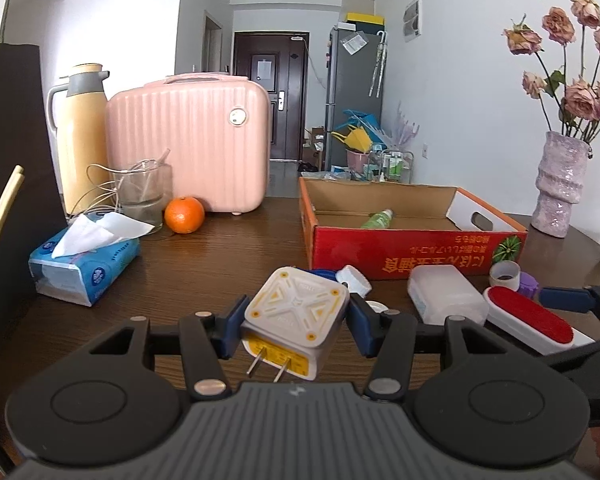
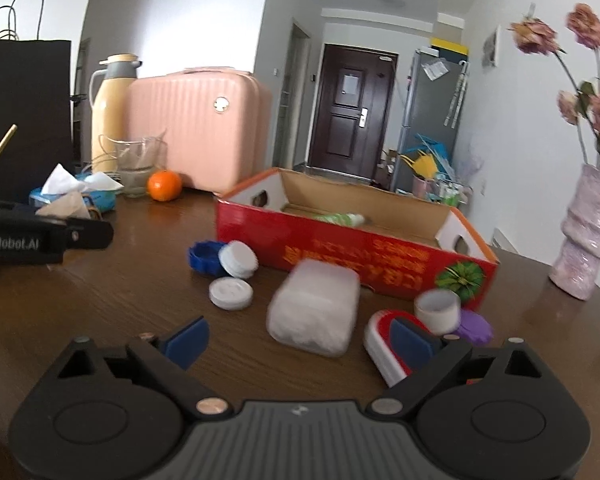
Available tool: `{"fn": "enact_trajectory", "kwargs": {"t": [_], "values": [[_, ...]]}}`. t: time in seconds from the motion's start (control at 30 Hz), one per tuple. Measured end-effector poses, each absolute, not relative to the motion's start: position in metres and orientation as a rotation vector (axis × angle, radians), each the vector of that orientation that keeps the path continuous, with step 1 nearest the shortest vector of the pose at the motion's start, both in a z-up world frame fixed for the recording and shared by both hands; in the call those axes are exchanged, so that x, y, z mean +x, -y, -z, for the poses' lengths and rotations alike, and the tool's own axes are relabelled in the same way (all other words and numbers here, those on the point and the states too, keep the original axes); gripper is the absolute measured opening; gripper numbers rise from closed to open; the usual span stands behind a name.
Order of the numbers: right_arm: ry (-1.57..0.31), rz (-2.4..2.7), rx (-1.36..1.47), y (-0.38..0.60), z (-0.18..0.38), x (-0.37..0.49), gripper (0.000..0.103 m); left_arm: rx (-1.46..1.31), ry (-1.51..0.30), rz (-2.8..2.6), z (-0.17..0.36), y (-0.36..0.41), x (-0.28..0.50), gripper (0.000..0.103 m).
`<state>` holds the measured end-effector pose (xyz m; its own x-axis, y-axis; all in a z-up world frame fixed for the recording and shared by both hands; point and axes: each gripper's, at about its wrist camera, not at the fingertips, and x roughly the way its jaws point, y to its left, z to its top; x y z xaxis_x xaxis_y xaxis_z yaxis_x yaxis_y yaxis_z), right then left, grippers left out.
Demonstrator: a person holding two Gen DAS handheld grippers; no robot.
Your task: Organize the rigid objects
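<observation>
Clamped between my left gripper's (image 1: 296,322) blue pads (image 1: 231,320) is a white, square plug adapter with yellow markings (image 1: 296,316), its two metal prongs pointing back toward the camera, held above the dark wooden table (image 1: 220,248). My right gripper (image 2: 300,340) hangs with its jaws spread wide and nothing between them; its right pad (image 2: 414,340) lies over the near end of a white lint brush with a red pad (image 2: 384,344).

Just beyond that sits a frosted, translucent plastic box (image 2: 314,306), blurred in the right wrist view. Left of it lie a flat white round cap (image 2: 231,293), a second white cap tilted on edge (image 2: 239,259) and a blue ribbed cap (image 2: 204,256), the last two touching. To the right stand a small white open cup (image 2: 438,308) and a purple lobed cap (image 2: 476,326), close together.

At the far side of these, an open red cardboard box (image 1: 416,246) holds a green plastic bottle lying on its side (image 1: 377,219). Farther left stand an orange (image 1: 184,215), a blue tissue pack (image 1: 86,266) and a pink ribbed case (image 1: 190,140).
</observation>
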<state>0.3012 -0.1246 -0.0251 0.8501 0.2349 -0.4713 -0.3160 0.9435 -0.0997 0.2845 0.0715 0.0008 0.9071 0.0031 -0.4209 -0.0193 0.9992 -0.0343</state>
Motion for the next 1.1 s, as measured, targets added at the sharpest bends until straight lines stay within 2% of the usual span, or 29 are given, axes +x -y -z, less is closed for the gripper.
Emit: {"fn": "enact_trajectory", "kwargs": {"t": [0.03, 0.17, 0.53, 0.9, 1.0, 1.1], "values": [[-0.473, -0.298, -0.175, 0.119, 0.025, 0.305, 0.091, -0.039, -0.434, -0.016, -0.001, -0.074, 0.285, 0.054], [-0.488, -0.325, -0.169, 0.099, 0.026, 0.319, 0.087, -0.050, -0.440, -0.038, 0.000, -0.083, 0.288, 0.054], [-0.575, -0.358, -0.160, 0.056, 0.042, 0.355, 0.062, -0.070, -0.440, -0.081, -0.003, -0.105, 0.291, 0.054], [-0.644, -0.310, -0.133, 0.039, 0.054, 0.384, 0.060, -0.083, -0.442, -0.105, -0.003, -0.120, 0.292, 0.054], [-0.666, -0.296, -0.123, 0.036, 0.058, 0.394, 0.054, -0.083, -0.441, -0.103, -0.004, -0.122, 0.292, 0.054], [-0.676, -0.261, -0.125, 0.033, 0.061, 0.401, 0.052, -0.084, -0.438, -0.101, -0.005, -0.123, 0.291, 0.054]]}}
